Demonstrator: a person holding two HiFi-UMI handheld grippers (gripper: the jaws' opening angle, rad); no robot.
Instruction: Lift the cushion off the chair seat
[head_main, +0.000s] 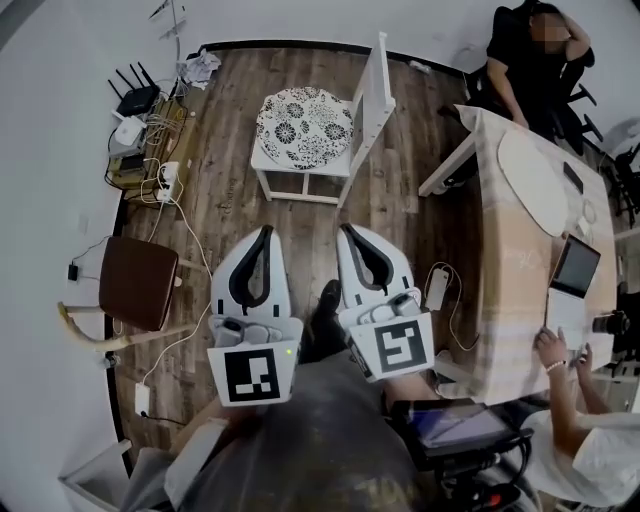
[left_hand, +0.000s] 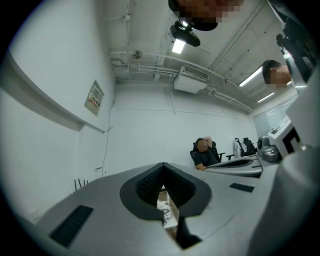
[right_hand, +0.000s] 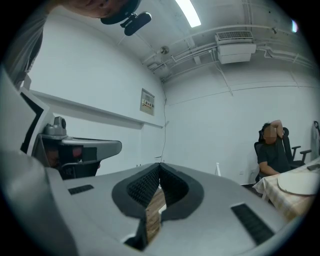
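**Wood-floored room: cushion lying on the chair, both tongs clenched and empty**

Wooden floorboards are running under everything. The white chair (head_main: 372, 95) is standing on them well ahead of me, its backrest rising along the seat's right edge. The cushion (head_main: 303, 125) is lying flat on the seat, covering it nearly from edge to edge, with only a thin white rim showing at the near edge. It is looking round and pale, printed with dark flower-like medallions. I am guessing it is thin and soft enough to fold when pinched at one side.

I am holding the left tongs (head_main: 266, 233) and the right tongs (head_main: 346, 231) side by side and level, both pointing toward the chair's near edge. Both are clenched on nothing, tips meeting. I am judging that they are being carried shut simply because the chair is well apart from them. The lift is not yet under way, and they will need releasing before taking the cushion's near rim.
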